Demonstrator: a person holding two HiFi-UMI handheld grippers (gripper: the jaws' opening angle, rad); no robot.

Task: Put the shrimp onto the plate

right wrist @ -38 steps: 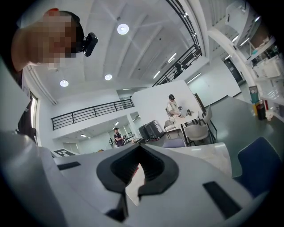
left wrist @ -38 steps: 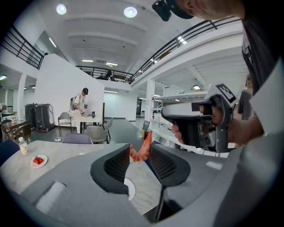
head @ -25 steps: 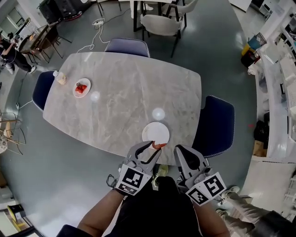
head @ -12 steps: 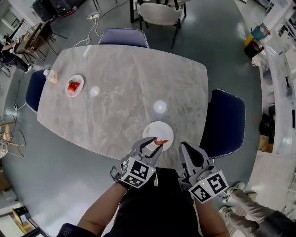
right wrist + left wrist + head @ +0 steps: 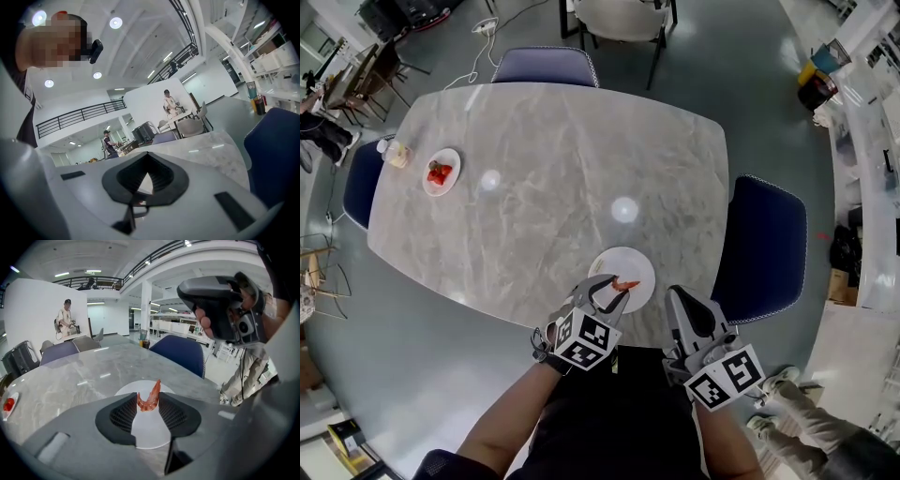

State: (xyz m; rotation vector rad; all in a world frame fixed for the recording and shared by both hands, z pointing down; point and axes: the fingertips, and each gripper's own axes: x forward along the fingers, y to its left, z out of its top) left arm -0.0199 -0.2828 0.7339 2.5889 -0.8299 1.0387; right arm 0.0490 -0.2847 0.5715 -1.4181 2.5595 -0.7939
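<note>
The left tongs (image 5: 610,293) pinch the shrimp (image 5: 625,284) just over the plate (image 5: 623,261), ready to release it; the right tongs (image 5: 682,302) idle, pressed together

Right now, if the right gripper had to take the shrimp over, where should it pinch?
Probably the free tail end, approached from opposite the left gripper: it clamps the shrimp by its curved body, and only the tapered tail sticks out past its jaws.

Small plate (image 5: 448,159), far left corner of tabletop (image 5: 553,169): red contents (image 5: 439,173) too small to identify. Left gripper (image 5: 611,292) covers near rim of white plate (image 5: 630,262).
</note>
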